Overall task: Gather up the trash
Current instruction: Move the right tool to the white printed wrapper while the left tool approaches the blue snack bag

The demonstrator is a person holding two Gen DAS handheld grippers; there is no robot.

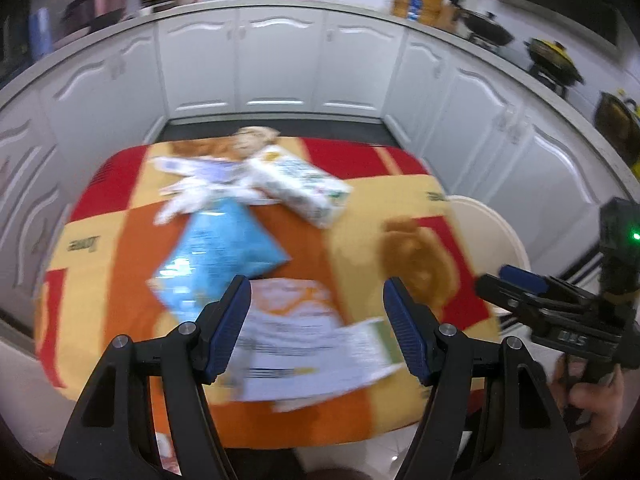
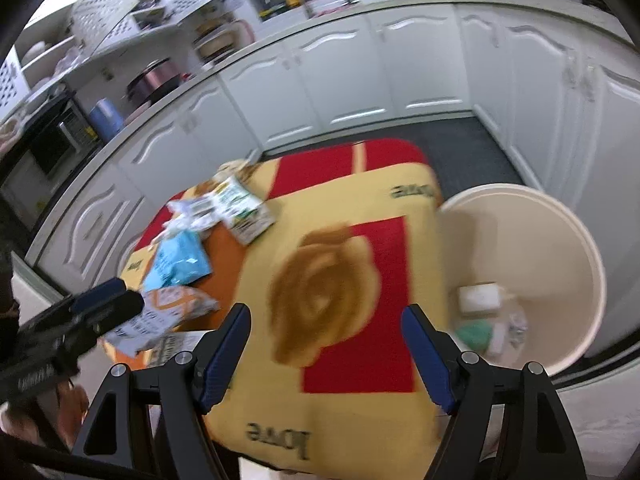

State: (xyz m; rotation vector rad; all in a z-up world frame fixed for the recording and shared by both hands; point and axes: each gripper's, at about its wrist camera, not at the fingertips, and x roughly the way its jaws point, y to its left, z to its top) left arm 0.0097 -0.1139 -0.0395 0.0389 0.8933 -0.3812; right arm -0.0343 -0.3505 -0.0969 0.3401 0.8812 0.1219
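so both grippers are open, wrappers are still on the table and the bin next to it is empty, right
Not quite: the bin is not empty. The right wrist view shows several pieces of trash at its bottom, including a white piece and a green one. The rest holds: the left gripper and right gripper are both open, and wrappers such as the blue packet lie on the table.

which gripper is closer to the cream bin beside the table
Right. The right gripper hangs open over the table's edge next to the cream bin. The left gripper is open over the orange-and-white packet, farther from it.
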